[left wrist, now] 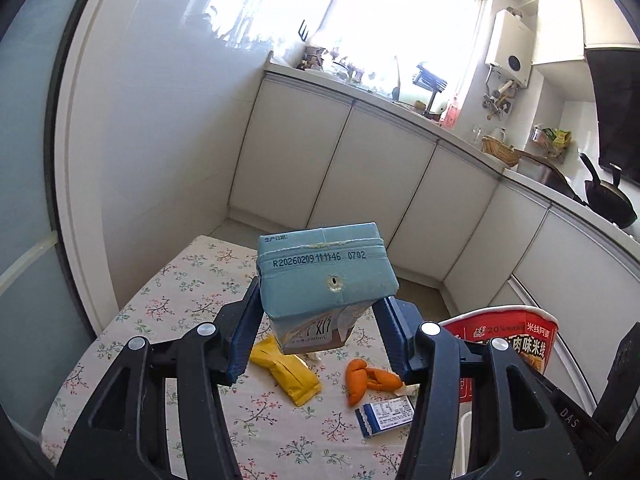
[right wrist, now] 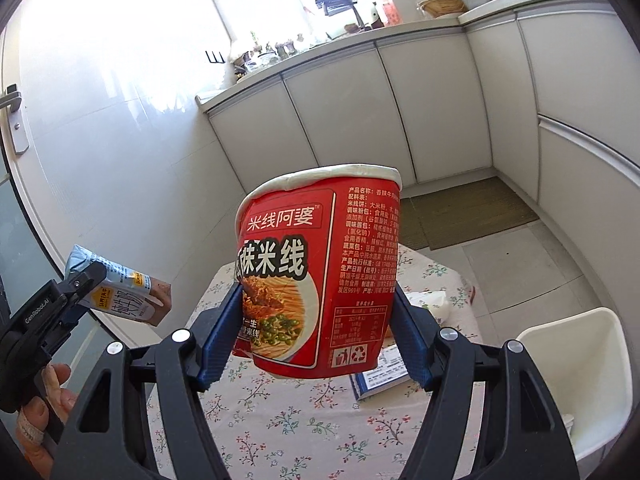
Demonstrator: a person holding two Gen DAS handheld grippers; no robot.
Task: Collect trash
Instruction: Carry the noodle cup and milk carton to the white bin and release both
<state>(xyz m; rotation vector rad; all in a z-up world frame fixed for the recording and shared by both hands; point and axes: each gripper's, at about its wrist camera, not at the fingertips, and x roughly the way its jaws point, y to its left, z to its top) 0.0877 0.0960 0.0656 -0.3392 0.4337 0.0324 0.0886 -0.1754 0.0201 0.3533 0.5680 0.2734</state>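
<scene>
Left claw (left wrist: 320, 320): 2 blue fingers (left wrist: 246, 332) clamp 1 light-blue milk carton (left wrist: 326, 276) by its sides, about half spread. The carton sits at the centre of the left wrist frame, raised clear of the table (left wrist: 192, 280), its top with a punched straw hole facing the camera. In the right wrist frame the same carton (right wrist: 120, 292) appears at the left edge, held in the left claw (right wrist: 86, 286), with a person's hand (right wrist: 44, 404) on the handle at lower left.

Right claw (right wrist: 316, 320): 2 blue fingers (right wrist: 222, 344) grip 1 red noodle cup (right wrist: 320, 268) at its lower walls, set wider than the left pair. The cup fills the centre of the right wrist frame, slightly tilted, above the table; in the left wrist frame it (left wrist: 504, 340) shows at lower right.

Items lying on the floral tablecloth, lower centre of the left wrist frame, below and behind the carton: 1 yellow wrapper (left wrist: 286, 372), 1 cluster of orange peel (left wrist: 368, 376), 1 blue-and-white packet (left wrist: 386, 414). All 3 lie apart from both claws.

1 white bin (right wrist: 576, 376) stands at the lower right of the right wrist frame, just beside the table edge and to the right of the cup. White crumpled material (right wrist: 432, 300) lies on the table behind the right finger; what it is cannot be told.
</scene>
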